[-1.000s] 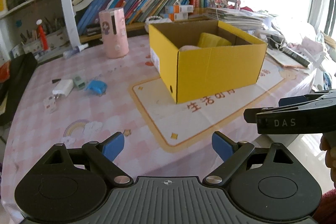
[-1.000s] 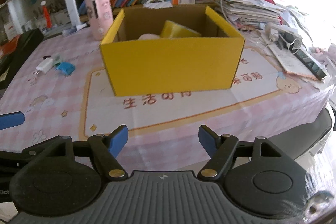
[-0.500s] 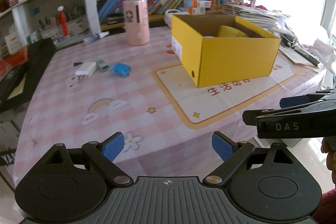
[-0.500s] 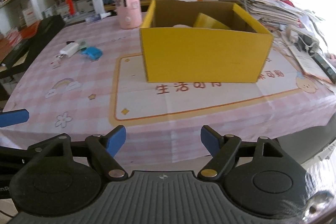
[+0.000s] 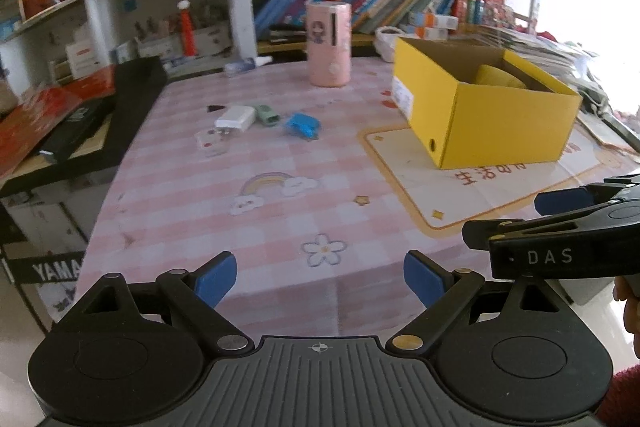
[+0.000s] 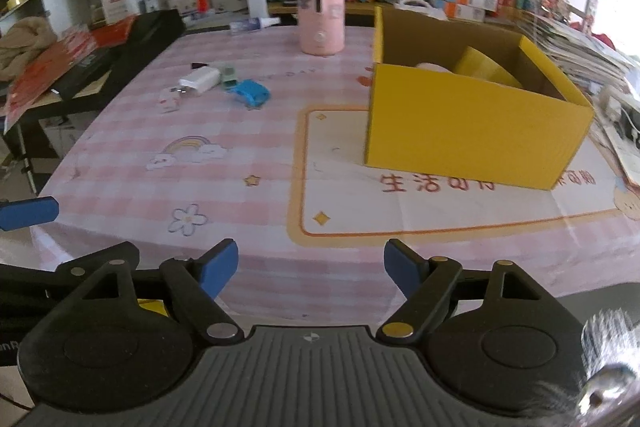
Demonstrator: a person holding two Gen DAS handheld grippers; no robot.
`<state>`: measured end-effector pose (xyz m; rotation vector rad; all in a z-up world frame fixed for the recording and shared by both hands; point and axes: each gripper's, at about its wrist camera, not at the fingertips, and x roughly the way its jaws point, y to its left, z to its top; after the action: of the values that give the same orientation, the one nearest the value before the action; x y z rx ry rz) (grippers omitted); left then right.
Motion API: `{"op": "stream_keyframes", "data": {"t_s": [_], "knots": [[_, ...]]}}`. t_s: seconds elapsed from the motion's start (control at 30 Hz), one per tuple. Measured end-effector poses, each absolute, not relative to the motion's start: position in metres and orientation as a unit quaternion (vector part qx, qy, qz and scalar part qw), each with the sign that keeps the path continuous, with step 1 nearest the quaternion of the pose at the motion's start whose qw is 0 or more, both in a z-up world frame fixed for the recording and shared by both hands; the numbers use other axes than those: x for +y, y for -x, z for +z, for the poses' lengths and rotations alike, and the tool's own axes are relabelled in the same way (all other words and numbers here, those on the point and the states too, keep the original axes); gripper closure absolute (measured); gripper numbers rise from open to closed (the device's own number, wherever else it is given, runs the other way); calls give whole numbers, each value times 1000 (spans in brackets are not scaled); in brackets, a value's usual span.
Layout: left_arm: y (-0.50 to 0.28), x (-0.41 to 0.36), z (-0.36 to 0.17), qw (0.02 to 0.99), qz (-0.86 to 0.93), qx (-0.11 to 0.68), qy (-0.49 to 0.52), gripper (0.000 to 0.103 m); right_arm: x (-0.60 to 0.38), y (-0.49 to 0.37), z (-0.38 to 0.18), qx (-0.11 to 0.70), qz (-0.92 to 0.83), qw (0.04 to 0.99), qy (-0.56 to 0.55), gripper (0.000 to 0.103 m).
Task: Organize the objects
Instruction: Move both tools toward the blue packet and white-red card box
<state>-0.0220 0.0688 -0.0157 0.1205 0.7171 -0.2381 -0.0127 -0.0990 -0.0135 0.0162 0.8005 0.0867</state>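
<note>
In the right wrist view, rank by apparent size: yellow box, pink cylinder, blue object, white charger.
1. yellow box
2. pink cylinder
3. blue object and white charger: too alike to rank.

The cylinder stands farther back, so it looks smaller than it is.

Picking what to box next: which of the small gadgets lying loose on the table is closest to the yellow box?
The blue gadget; the green one and white charger lie farther left.
</note>
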Motion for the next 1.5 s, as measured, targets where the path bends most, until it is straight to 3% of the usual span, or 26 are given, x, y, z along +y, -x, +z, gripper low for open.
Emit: {"op": "stream_keyframes", "data": {"t_s": [0.93, 1.5], "knots": [[9, 106, -11, 938, -79, 337, -39, 10, -57, -11, -7, 379, 83, 922, 21, 23], [-61, 107, -16, 937, -54, 343, -28, 10, -57, -95, -12, 385, 106, 916, 25, 23]]}}
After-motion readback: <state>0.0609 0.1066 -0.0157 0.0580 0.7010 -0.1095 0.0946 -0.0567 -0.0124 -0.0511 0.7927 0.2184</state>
